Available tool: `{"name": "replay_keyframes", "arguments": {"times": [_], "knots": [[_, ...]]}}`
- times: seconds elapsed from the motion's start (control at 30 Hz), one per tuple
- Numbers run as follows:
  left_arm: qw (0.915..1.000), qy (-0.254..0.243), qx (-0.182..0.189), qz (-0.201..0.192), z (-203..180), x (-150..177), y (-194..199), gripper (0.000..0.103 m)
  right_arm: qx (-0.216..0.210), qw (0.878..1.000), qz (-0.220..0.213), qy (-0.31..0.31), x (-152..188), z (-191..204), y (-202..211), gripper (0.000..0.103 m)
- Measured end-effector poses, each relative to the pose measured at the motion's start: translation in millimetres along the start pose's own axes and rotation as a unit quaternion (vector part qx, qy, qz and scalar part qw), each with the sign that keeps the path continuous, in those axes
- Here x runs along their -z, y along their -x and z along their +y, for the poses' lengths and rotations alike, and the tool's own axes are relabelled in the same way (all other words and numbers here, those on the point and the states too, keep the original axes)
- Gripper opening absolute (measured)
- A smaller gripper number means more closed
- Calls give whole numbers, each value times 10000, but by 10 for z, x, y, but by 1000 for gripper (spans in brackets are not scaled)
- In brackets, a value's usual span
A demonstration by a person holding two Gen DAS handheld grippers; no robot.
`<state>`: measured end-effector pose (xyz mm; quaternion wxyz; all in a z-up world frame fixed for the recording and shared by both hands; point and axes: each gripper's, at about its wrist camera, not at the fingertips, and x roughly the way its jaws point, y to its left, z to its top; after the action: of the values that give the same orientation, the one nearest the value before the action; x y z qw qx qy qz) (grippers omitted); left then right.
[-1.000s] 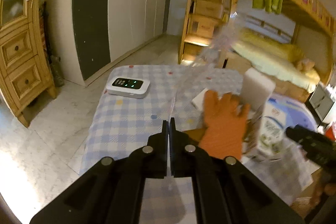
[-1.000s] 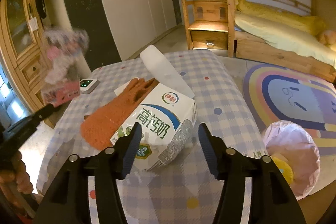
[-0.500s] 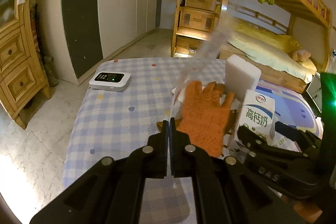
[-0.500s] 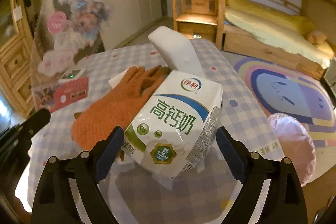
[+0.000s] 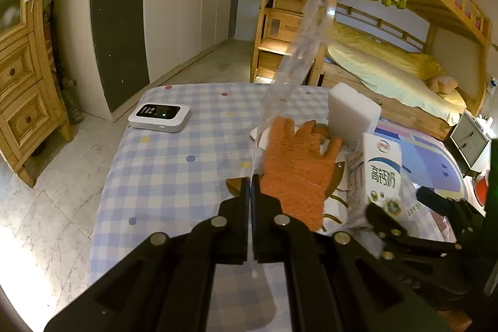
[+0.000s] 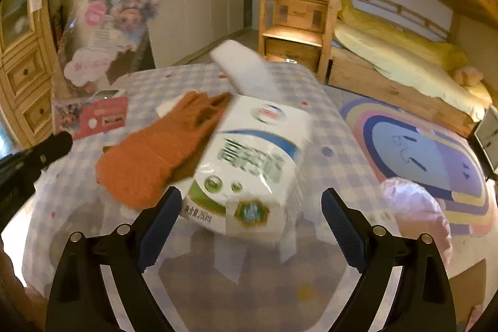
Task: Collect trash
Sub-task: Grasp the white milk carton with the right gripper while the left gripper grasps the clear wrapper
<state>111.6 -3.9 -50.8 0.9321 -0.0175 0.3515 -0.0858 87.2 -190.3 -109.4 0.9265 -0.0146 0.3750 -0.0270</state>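
Carton (image 6: 249, 164) dead ahead between spread right gripper (image 6: 250, 223) jaws, upright; left gripper (image 5: 251, 192) clamped on wrapper (image 5: 298, 52).

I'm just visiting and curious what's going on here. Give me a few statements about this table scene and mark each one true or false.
1. The left gripper is shut on a clear plastic toy package. True.
2. The right gripper is clamped on the milk carton. False: its fingers stand wide apart, the carton lying ahead between them, unpressed.
3. An orange glove lies on the checked tablecloth beside the carton. True.
4. The white foam block sits on the floor. False: it is on the table, behind the glove.
5. A pink-lined trash bin stands beside the table. True.
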Motion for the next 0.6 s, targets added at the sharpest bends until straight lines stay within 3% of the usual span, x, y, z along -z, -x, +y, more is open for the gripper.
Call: {"name": "replay_keyframes", "arguments": {"times": [0.17,0.27,0.37,0.6], "knots": [[10000,18,56,63,-42,-10,-24,0,15,9999,-2,-128,38,-188,44,90],[10000,-20,71,66,-90,-14,-28,0,-242,9997,-87,-20,24,-112,57,90],[9999,-51,71,83,-107,-4,-40,0,-143,9993,-143,300,-4,0,21,90],[9999,-34,34,126,-58,16,-54,0,-238,9995,219,-36,-20,-111,-118,90]]}}
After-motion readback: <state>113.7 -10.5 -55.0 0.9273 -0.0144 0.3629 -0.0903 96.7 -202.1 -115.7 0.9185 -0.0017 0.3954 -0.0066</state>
